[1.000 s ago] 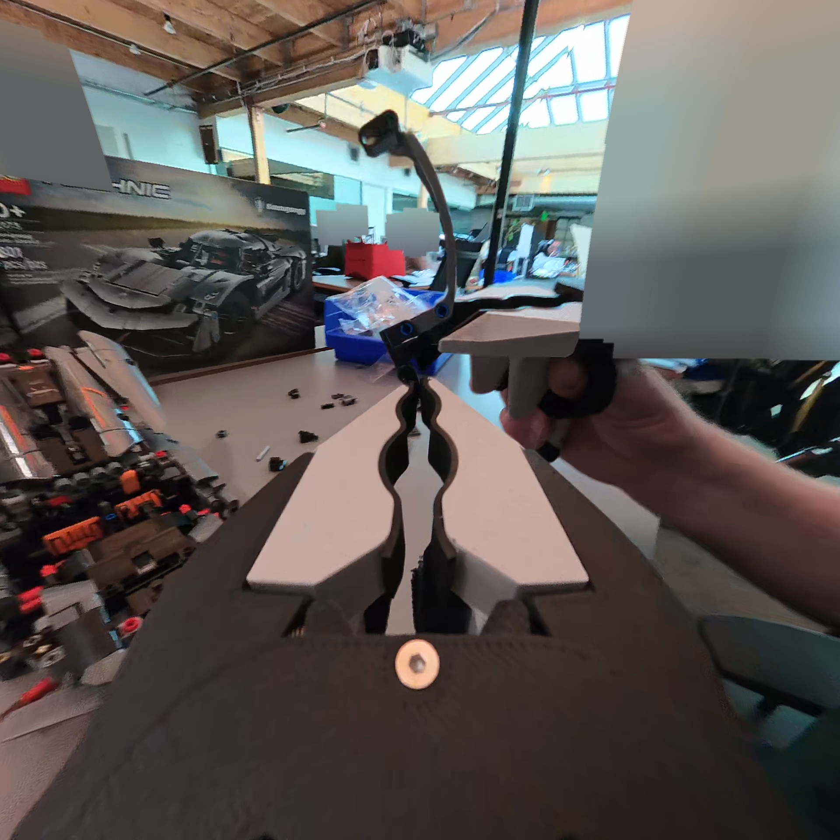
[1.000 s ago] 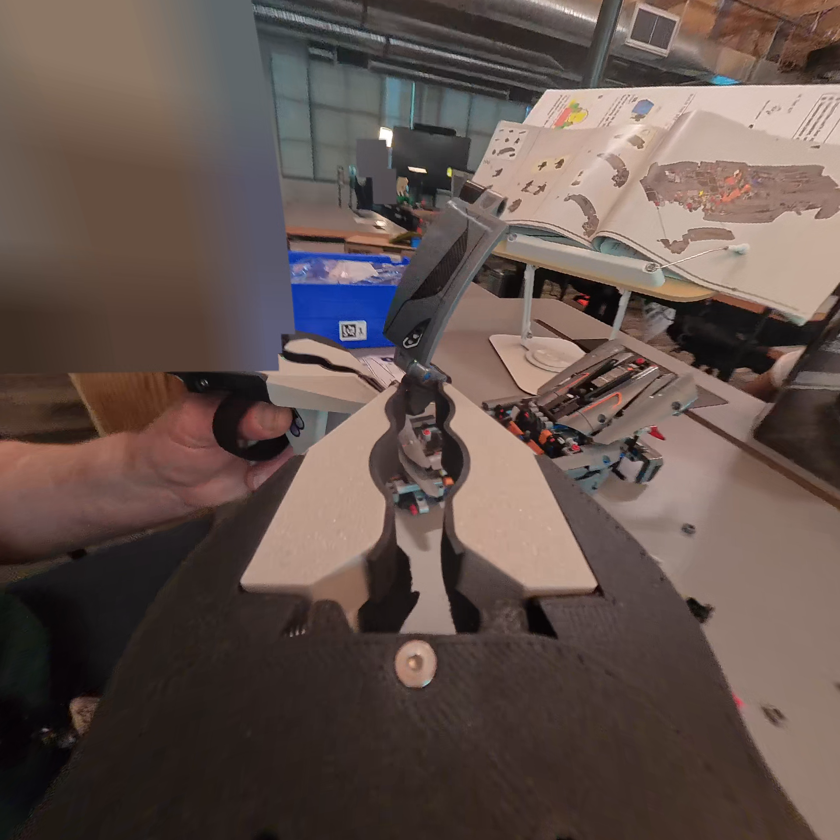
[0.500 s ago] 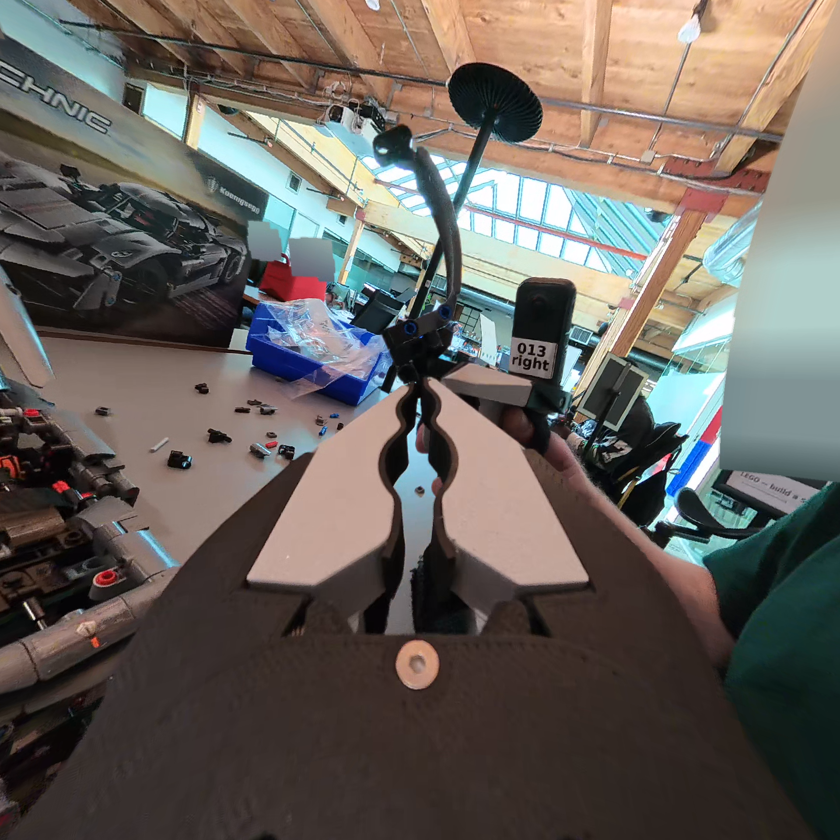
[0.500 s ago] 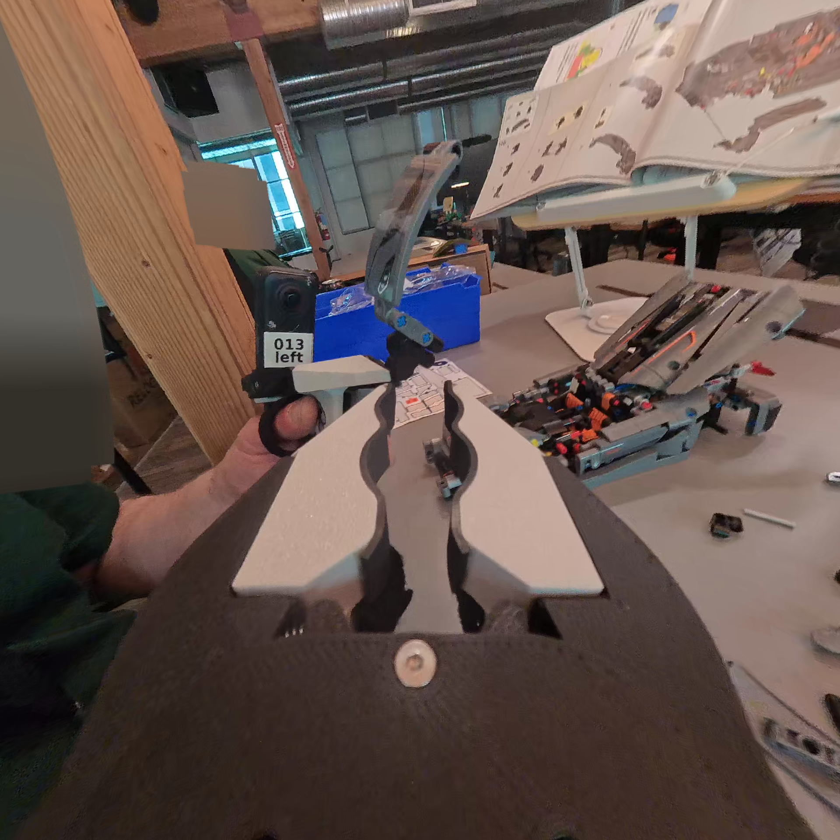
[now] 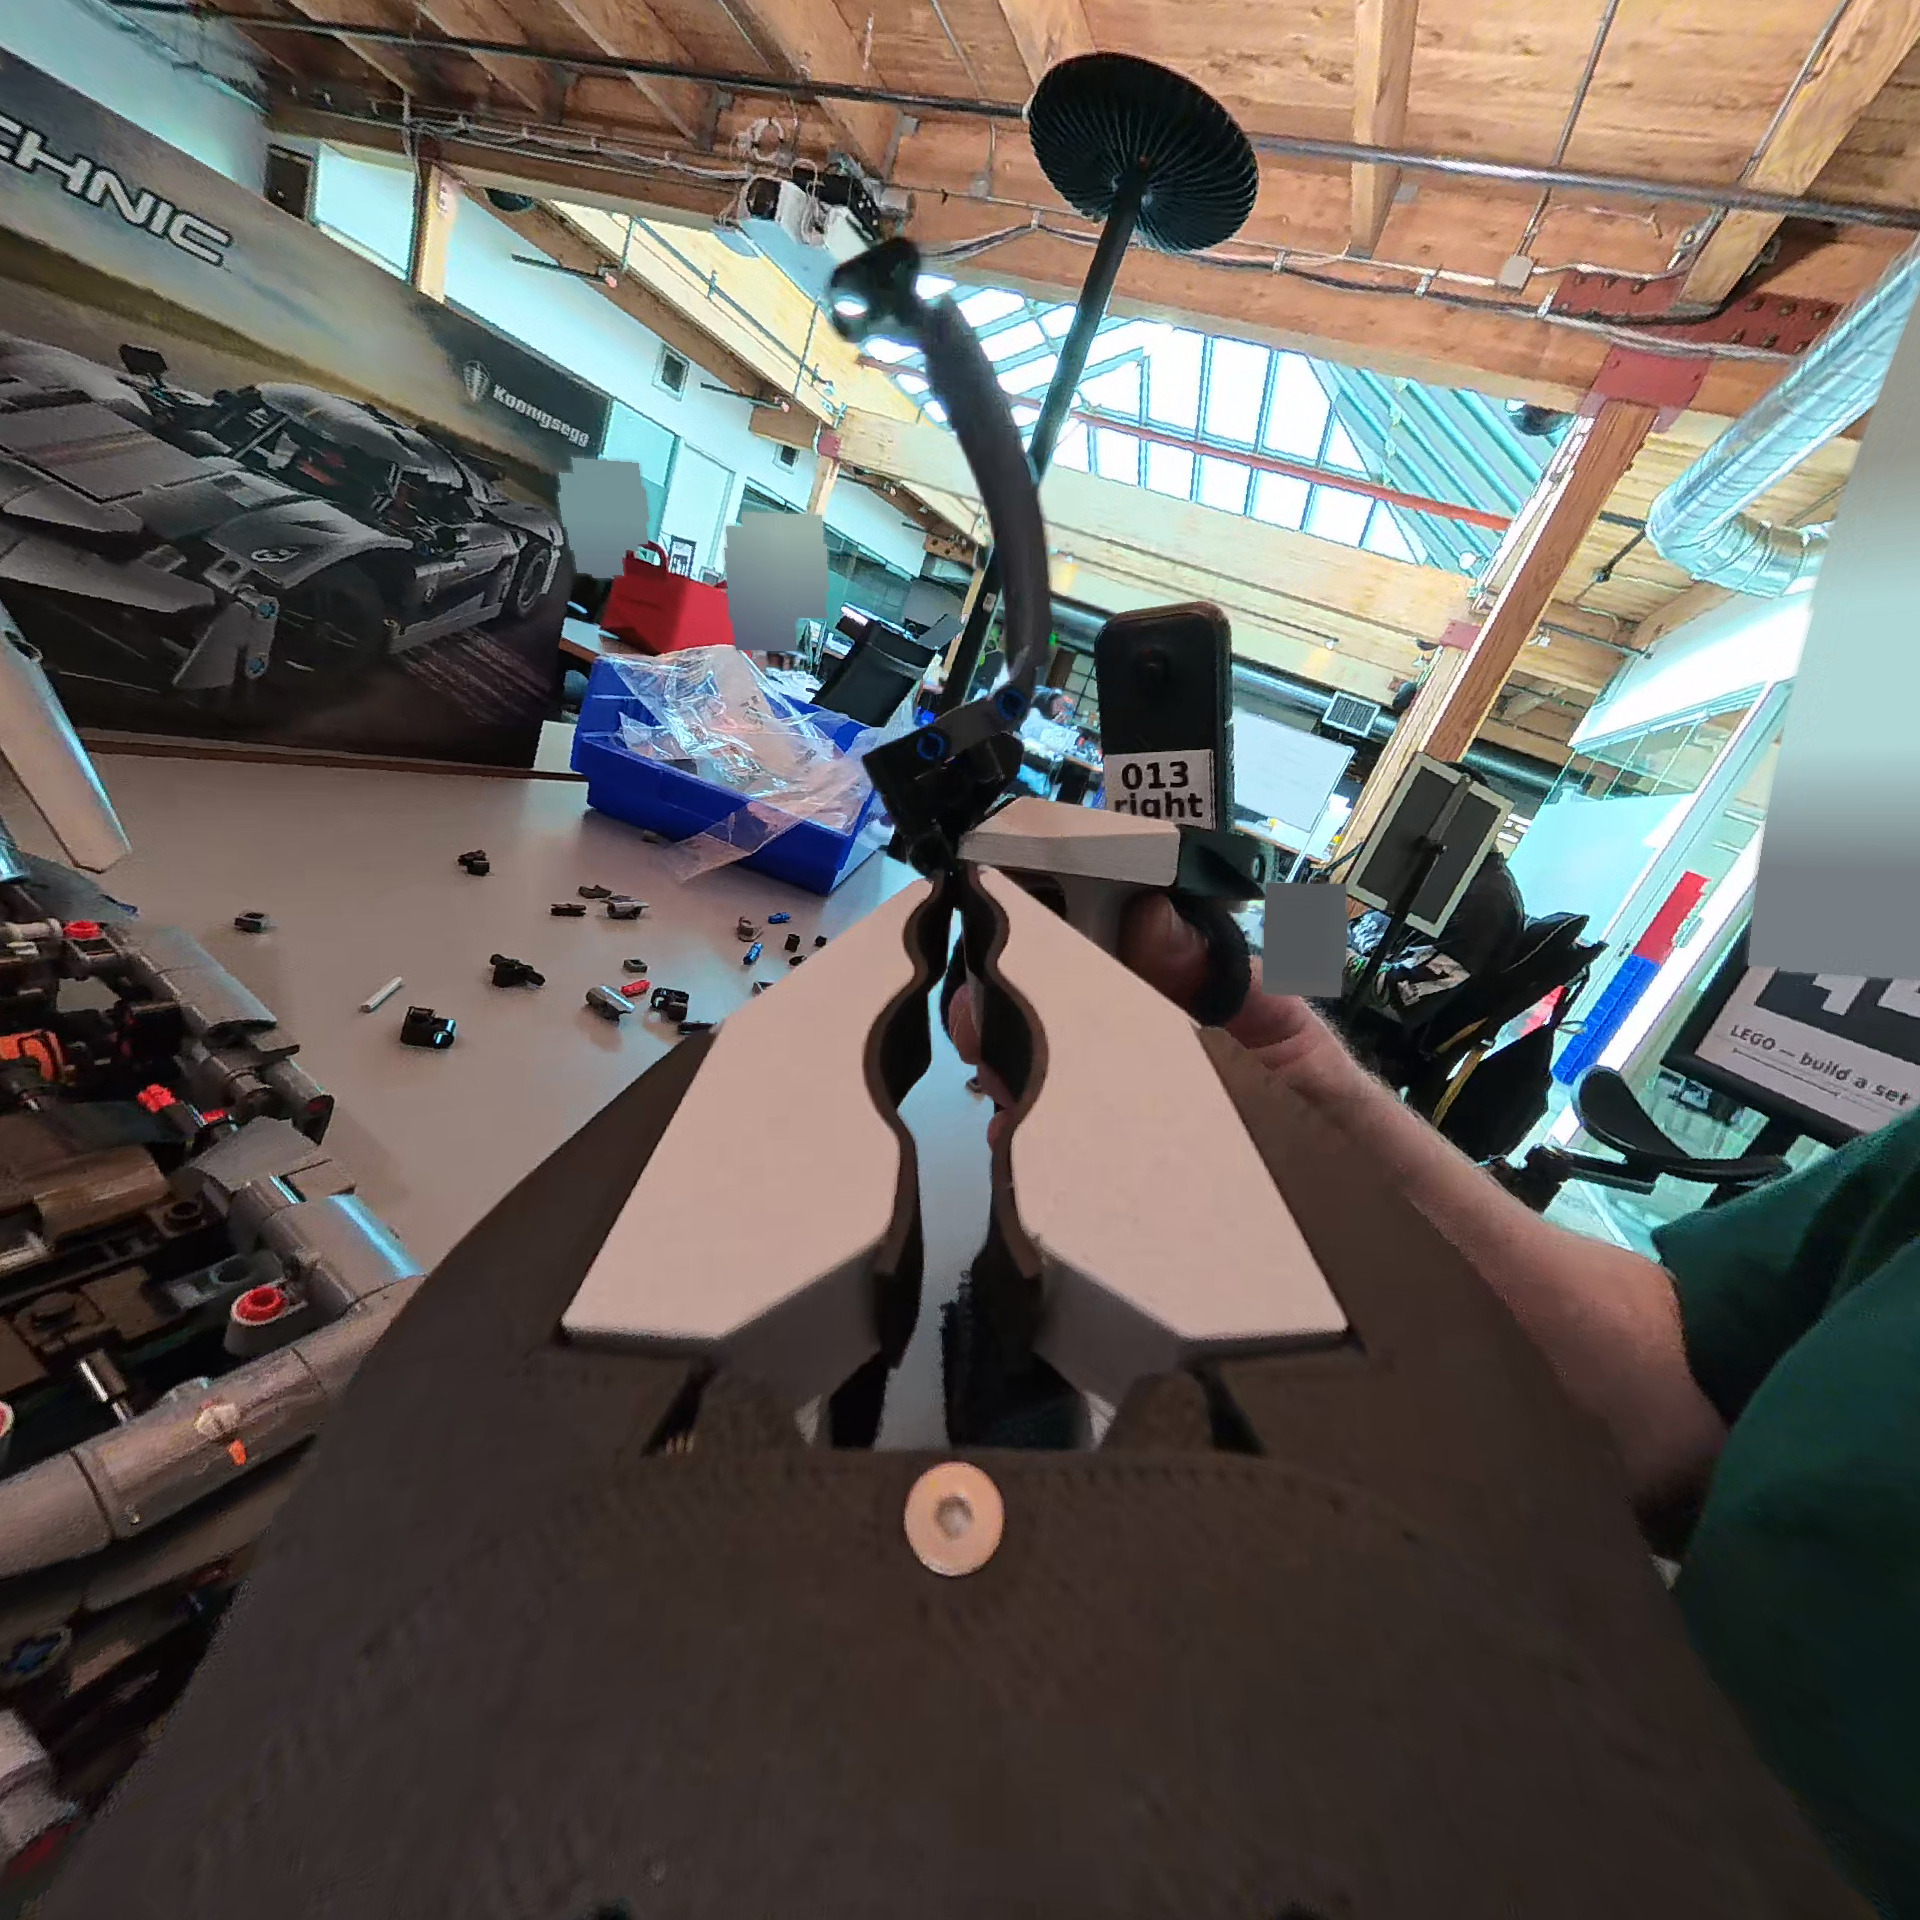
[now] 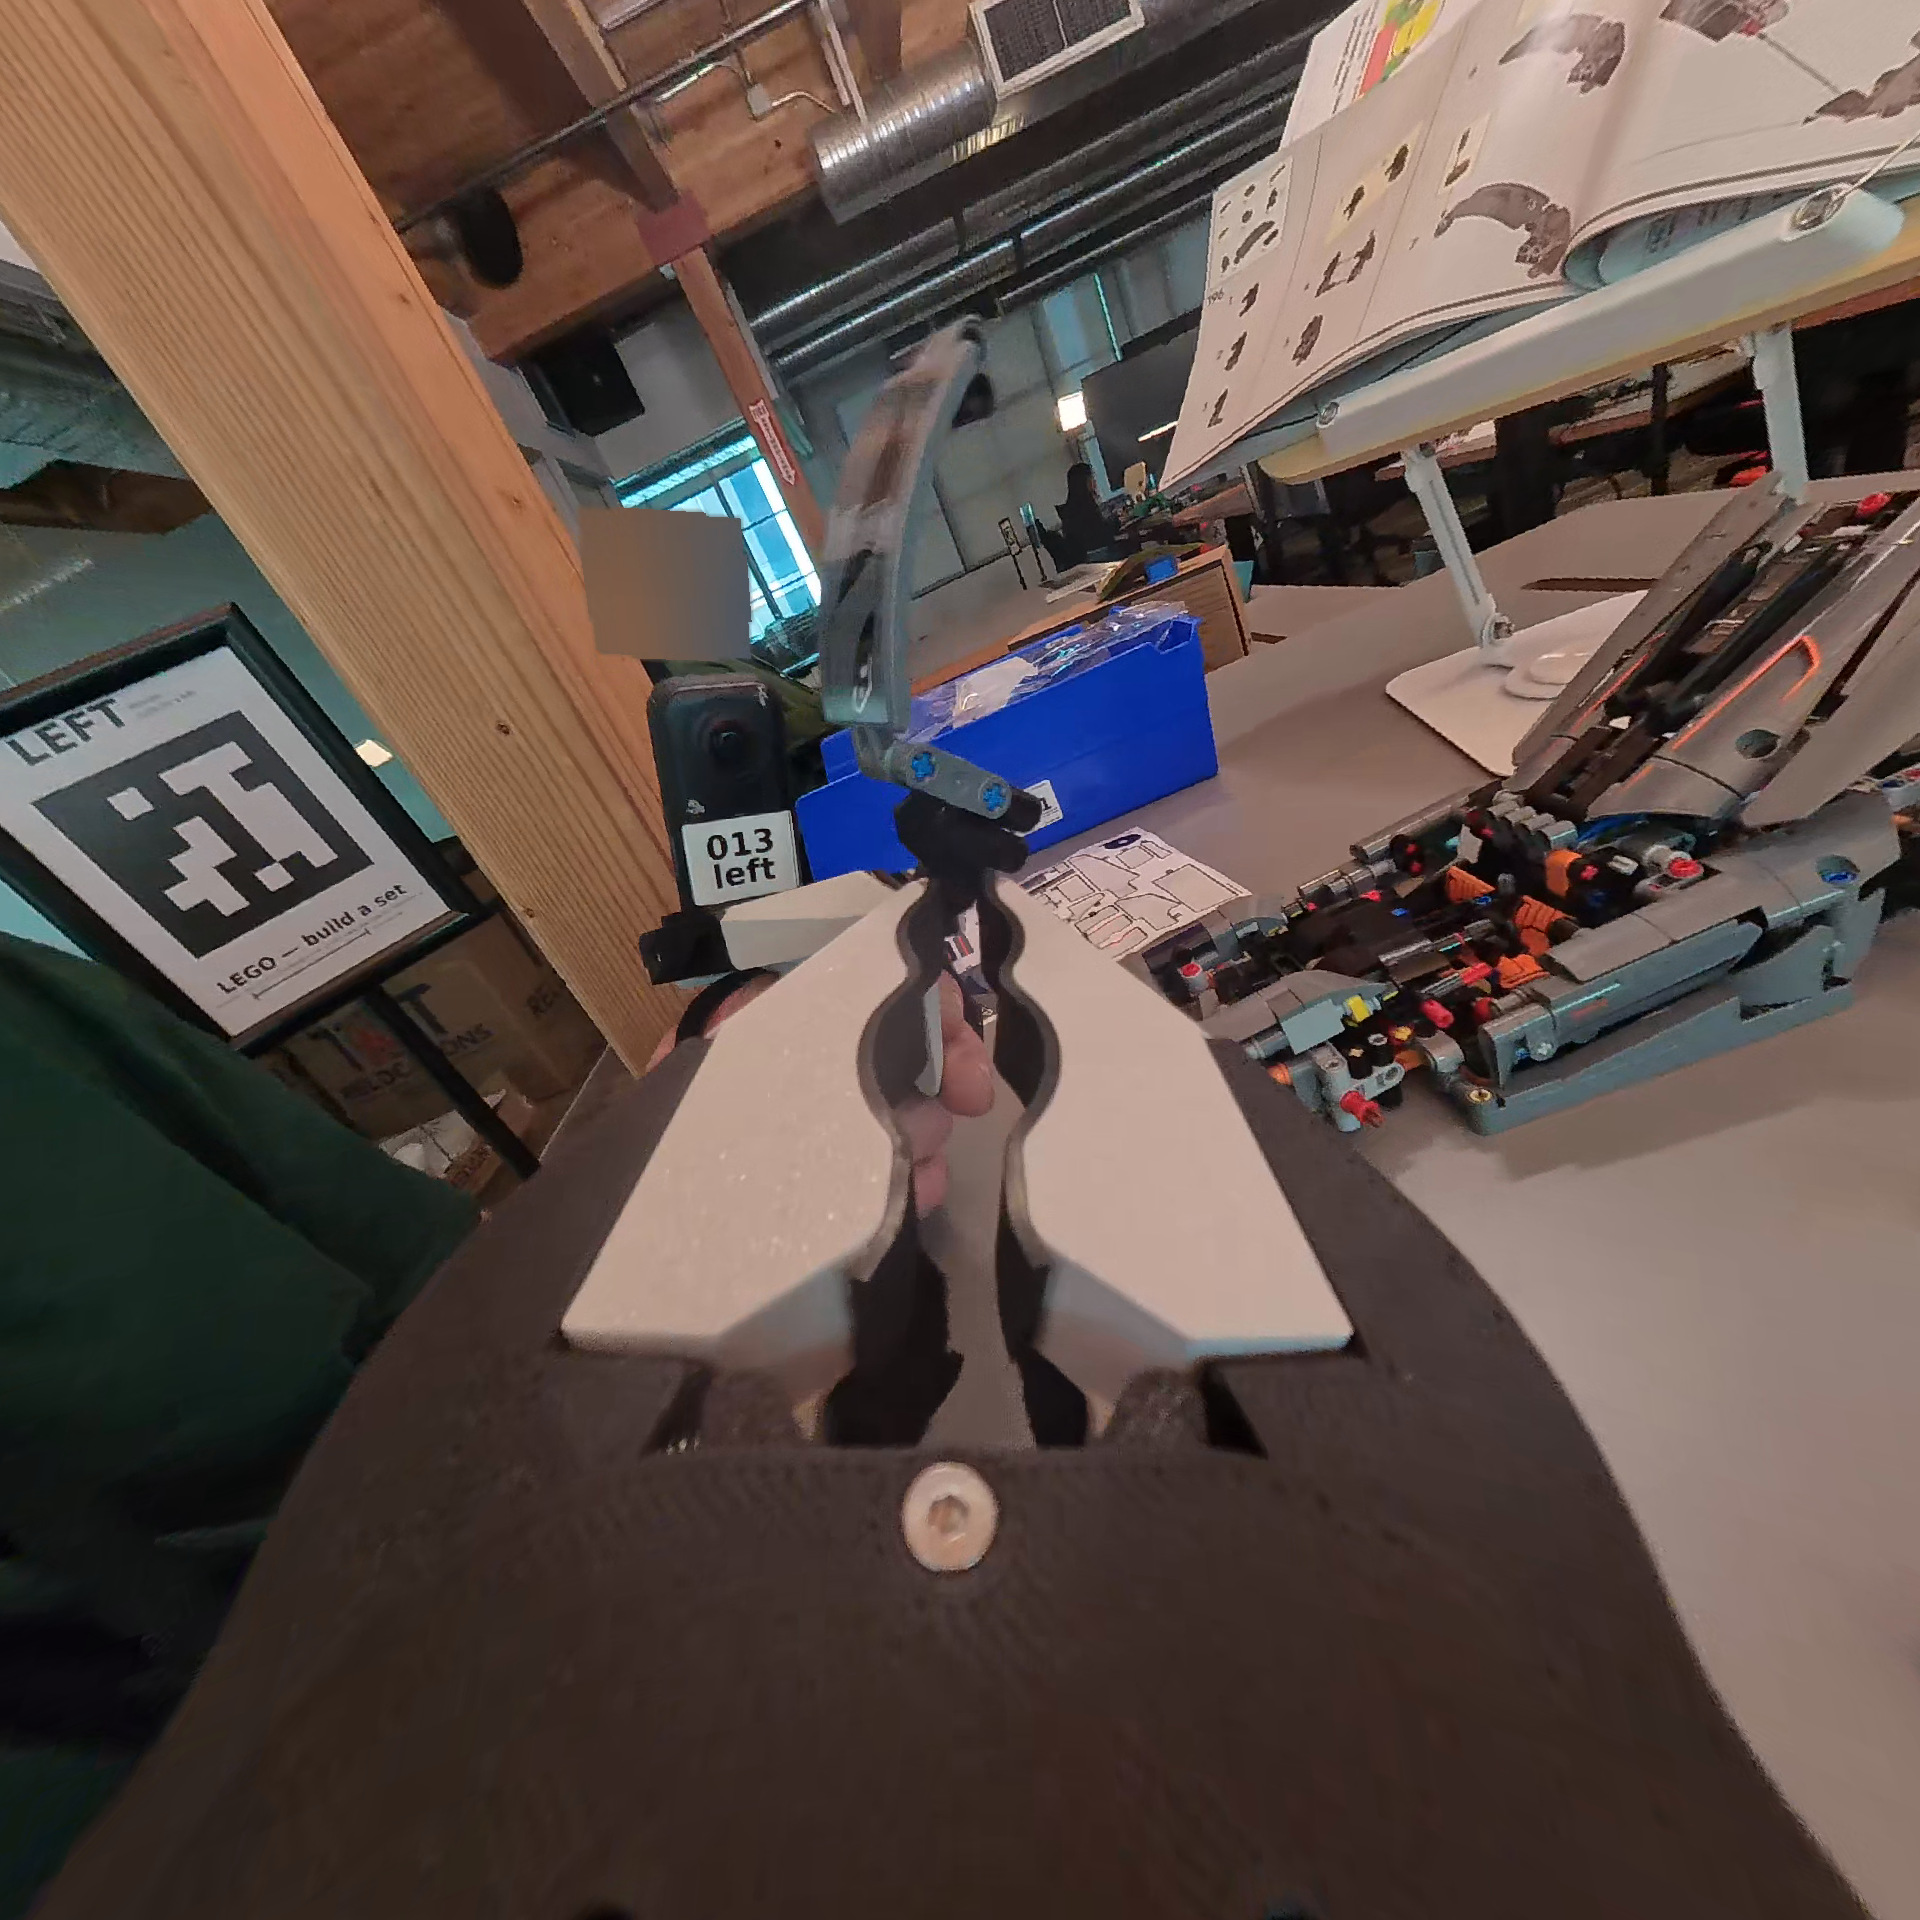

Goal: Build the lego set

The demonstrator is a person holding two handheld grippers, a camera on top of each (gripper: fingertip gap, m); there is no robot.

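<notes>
A curved dark-grey Lego panel piece [image 5: 997, 499] with blue pins at its black base stands upright between the two grippers, held in the air. My left gripper [image 5: 954, 883] is shut on its black base from one side. My right gripper [image 6: 958, 891] faces it and is shut on the same base; the piece [image 6: 883, 540] rises above its tips. Each gripper shows in the other's view: the right one [image 5: 1081, 847] and the left one [image 6: 800, 920]. The part-built grey car model [image 6: 1558, 935] lies on the table, also at the left in the left wrist view [image 5: 156, 1143].
A blue bin [image 5: 707, 800] with plastic bags stands on the table, with loose small pieces [image 5: 623, 997] before it. The set's box [image 5: 260, 520] stands behind. An open instruction book [image 6: 1507, 208] sits on a white stand, a sticker sheet [image 6: 1132, 894] lies nearby. A wooden post [image 6: 312, 468] stands on the left. Only a small space, under 4 cm, lies between the two pairs of fingers.
The right gripper, open half a second ago, has closed on the piece's base. Both grippers have tilted upward since a second ago, with the left still holding the piece.
</notes>
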